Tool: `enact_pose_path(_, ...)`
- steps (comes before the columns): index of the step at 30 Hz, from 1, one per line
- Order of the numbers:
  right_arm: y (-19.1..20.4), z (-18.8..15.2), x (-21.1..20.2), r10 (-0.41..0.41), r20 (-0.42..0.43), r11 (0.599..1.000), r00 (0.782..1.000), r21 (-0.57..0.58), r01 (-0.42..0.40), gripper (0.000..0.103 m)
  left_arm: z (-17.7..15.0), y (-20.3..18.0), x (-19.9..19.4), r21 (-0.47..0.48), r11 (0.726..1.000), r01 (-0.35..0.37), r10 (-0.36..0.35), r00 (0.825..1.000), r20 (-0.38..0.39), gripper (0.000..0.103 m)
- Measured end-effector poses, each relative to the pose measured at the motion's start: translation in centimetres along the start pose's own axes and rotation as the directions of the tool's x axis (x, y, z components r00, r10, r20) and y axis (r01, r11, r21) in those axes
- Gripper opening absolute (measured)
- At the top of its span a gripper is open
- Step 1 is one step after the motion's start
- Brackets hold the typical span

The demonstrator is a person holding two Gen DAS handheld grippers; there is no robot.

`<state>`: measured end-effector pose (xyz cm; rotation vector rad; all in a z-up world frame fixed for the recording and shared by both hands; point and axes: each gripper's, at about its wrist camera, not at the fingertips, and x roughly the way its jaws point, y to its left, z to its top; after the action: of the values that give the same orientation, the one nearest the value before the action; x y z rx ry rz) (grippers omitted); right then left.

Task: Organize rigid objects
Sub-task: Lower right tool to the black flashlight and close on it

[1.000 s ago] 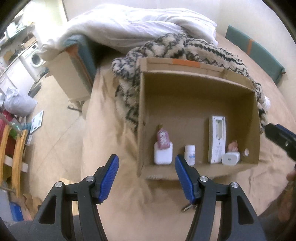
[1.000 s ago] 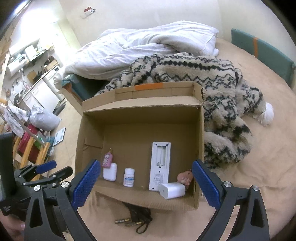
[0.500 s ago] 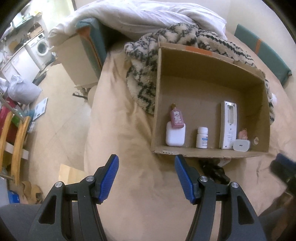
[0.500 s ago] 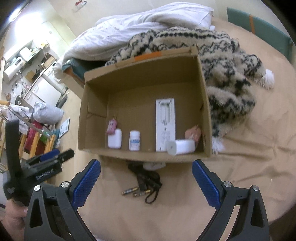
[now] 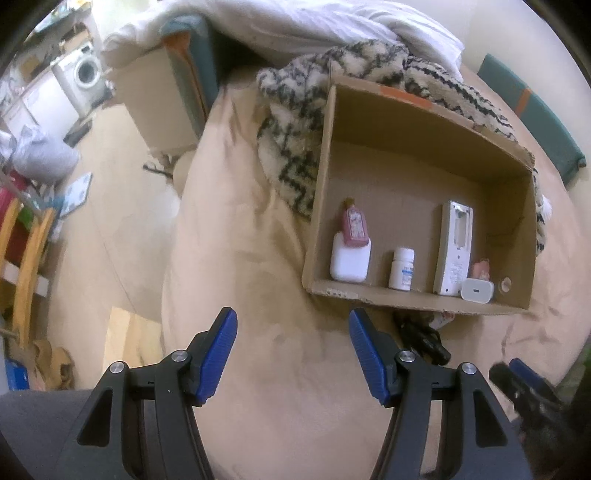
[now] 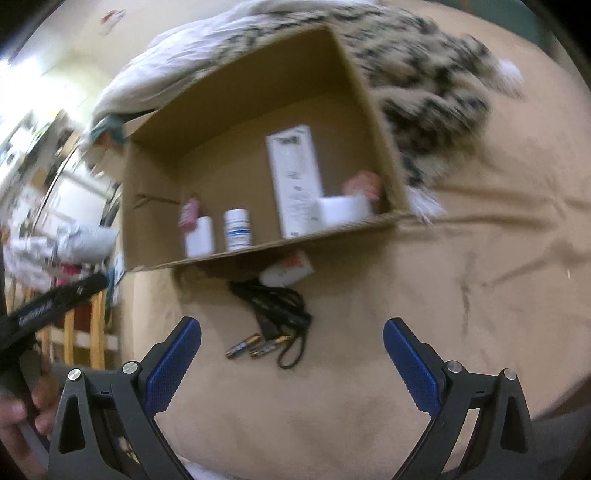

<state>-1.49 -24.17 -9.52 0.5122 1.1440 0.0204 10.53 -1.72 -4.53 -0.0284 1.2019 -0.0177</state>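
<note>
Both grippers have come down toward the bed since a second ago, and the right wrist view now sits closer over the loose items, with the box tilted in its frame.

Right gripper [image 6: 291,354]: its blue fingers [image 6: 173,363] stand wide apart with nothing between them, over the tan bedcover [image 6: 461,295]. Just ahead of the gap lie two batteries [image 6: 258,345], side by side, touching the near end of a coiled black cable [image 6: 275,304]. Beyond the cable a small white and red packet [image 6: 286,273] rests against the near wall of the cardboard box [image 6: 229,107].

Left gripper [image 5: 293,350]: its fingers [image 5: 216,356] are parted about halfway, empty, above bare bedcover. Ahead and to the right of them is the box, open side up. Along its near wall, from left to right, are a pink bottle [image 5: 354,227] leaning on a white case [image 5: 350,260], a white pill bottle [image 5: 402,268], a long white remote-like device [image 5: 453,247], a white charger [image 5: 477,291] and a small pink figure [image 5: 480,267].

Behind the box lie a patterned blanket [image 5: 295,122] and a white duvet [image 5: 295,22].
</note>
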Motion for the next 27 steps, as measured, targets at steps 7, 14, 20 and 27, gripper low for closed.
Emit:
enact_pose_path(7, 2.2, 1.4, 3.3, -0.065, -0.114, 0.996, 0.991, -0.072, 0.057, 0.103, -0.3, -0.1, 0.1, -0.004, 1.0, 0.031, -0.031, 0.999, -0.03, 0.06)
enact_pose_path(14, 3.4, 1.6, 8.1, -0.075, -0.203, 0.997, 0.976, -0.028, 0.07, 0.084, -0.1, -0.6, 0.3, -0.002, 0.999, 0.046, -0.046, 0.998, -0.043, 0.06)
enact_pose_path(20, 2.9, 1.8, 8.7, -0.098, -0.168, 0.958, 0.981, 0.251, 0.138, 0.103, -0.1, -0.2, 0.6, -0.025, 0.998, 0.053, -0.054, 0.997, -0.054, 0.06)
enact_pose_path(27, 4.2, 1.1, 10.6, -0.192, -0.168, 0.934, 0.967, 0.271, 0.233, 0.103, 0.2, 0.2, 0.4, -0.042, 0.998, 0.052, -0.054, 0.998, -0.045, 0.06)
